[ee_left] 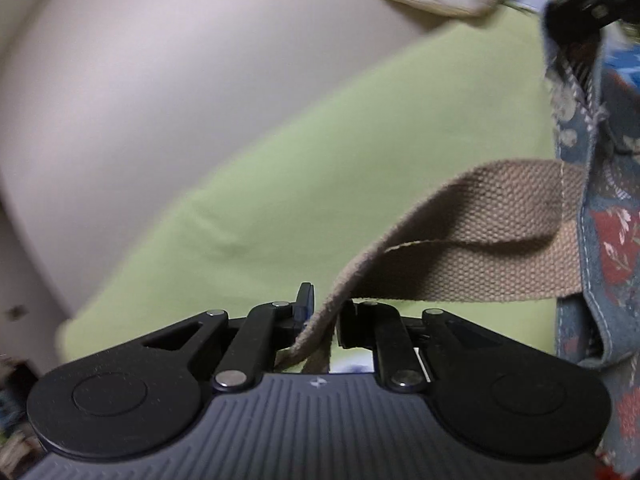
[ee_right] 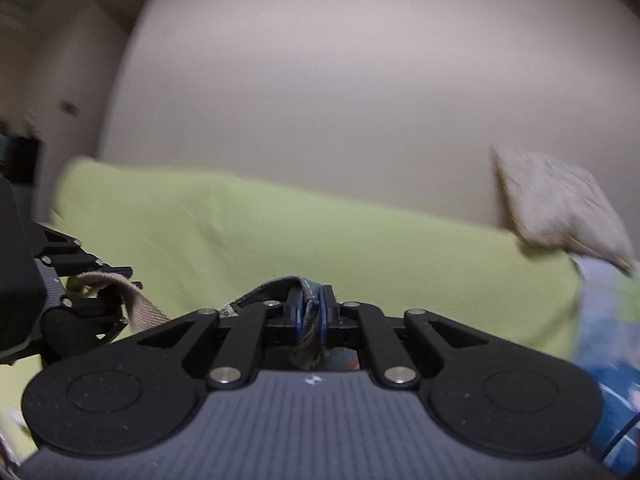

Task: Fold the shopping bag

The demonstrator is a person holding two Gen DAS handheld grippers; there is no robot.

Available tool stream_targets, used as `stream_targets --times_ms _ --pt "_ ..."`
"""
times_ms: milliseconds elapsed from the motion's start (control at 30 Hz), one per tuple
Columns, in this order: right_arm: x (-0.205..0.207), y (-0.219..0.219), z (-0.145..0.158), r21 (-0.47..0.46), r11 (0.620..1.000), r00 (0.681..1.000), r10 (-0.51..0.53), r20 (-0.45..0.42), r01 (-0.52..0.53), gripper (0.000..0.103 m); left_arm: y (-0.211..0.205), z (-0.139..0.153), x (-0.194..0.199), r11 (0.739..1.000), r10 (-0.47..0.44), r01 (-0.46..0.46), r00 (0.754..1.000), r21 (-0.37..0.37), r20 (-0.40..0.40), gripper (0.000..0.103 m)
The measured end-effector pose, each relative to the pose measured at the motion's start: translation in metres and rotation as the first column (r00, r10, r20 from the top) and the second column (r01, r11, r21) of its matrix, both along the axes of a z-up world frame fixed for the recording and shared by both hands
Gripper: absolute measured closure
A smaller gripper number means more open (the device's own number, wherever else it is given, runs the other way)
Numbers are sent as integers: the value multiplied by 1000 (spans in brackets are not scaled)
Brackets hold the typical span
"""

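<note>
Above the green bed cover | left claw apart, tan strap loose between jaws | bag hangs right, nearer right claw, clamped on its hem.

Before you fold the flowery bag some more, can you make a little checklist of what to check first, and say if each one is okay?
1. Right gripper pinching the blue flowered fabric shopping bag's edge: ok, jaws shut on the cloth.
2. Left gripper holding the tan woven webbing strap: not ok, jaws apart, strap lies loose between them.
3. Bag lifted off the light green bed sheet: ok, it hangs.
4. Bag's bottom edge straight: cannot tell, out of view.
5. Beige cushion clear of the bag: cannot tell, blurred.
</note>
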State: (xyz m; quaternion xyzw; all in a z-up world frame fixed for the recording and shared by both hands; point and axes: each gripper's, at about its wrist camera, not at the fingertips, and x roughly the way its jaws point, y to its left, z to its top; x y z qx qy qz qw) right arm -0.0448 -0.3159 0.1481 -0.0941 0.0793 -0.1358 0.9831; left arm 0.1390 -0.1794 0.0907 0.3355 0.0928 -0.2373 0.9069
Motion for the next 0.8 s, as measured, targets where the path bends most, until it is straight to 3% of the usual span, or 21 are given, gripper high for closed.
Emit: stream_targets --times_ms 67,167,233,267,333,400,467,533,633,700,800 --pt "33 -21 -12 0 997 993 -75 -94 76 97 -21 -17 12 996 -81 87 985 29 -154 50" --pt "102 -65 -39 -12 977 954 -208 -218 211 99 -33 -39 22 983 -172 182 918 -6 -359 43" --pt "140 -105 -63 22 964 918 -245 -313 264 98 -28 -48 24 981 -189 184 880 -54 -436 29" --pt "153 -126 -75 66 960 906 -231 -355 271 95 -21 -51 23 982 -191 172 865 -83 -465 24" --pt "160 -154 -93 107 953 890 -220 -400 284 75 -2 -55 16 982 -185 136 846 -133 -499 24" --pt "147 -170 -109 118 958 903 -198 -381 261 54 21 -62 8 979 -161 65 823 -191 -545 20" --pt "118 -182 -126 176 960 916 -139 -377 218 37 44 -80 6 965 -130 -48 767 -258 -628 20" --pt "88 -194 -148 269 948 913 -47 -406 169 33 65 -110 -3 946 -71 -176 707 -273 -703 20" --pt "49 -212 -192 404 901 887 50 -459 158 27 76 -145 -20 920 33 -325 618 -217 -786 20" --pt "30 -221 -214 458 872 878 75 -474 173 27 65 -165 -24 905 46 -371 570 -207 -820 21" --pt "16 -230 -222 534 825 889 89 -449 187 26 74 -184 -35 874 13 -427 501 -234 -865 21"
